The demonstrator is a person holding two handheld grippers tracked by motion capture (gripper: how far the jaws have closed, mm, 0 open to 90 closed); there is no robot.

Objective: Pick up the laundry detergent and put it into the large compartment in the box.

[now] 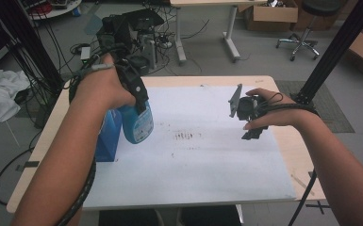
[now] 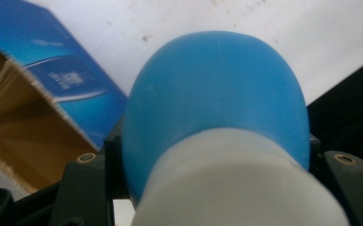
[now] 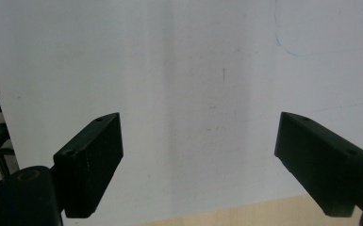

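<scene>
My left tool [image 1: 139, 101] is clamped on the blue bottle [image 1: 137, 123], held clear of the table [image 1: 207, 81] beside the open blue carton [image 1: 107, 136]. Extraction looks done; setting it down remains. Right tool [image 1: 251, 123] hovers, jaws apart, holding 0 items.

One blue bottle [image 1: 136, 121]; one blue box [image 1: 107, 136]; one white sheet [image 1: 202, 160]; one desk [image 1: 45, 136]; two hand-held grippers.

Grey floor [image 1: 207, 56], swivel stool [image 1: 306, 28], boxes [image 1: 269, 13]
</scene>
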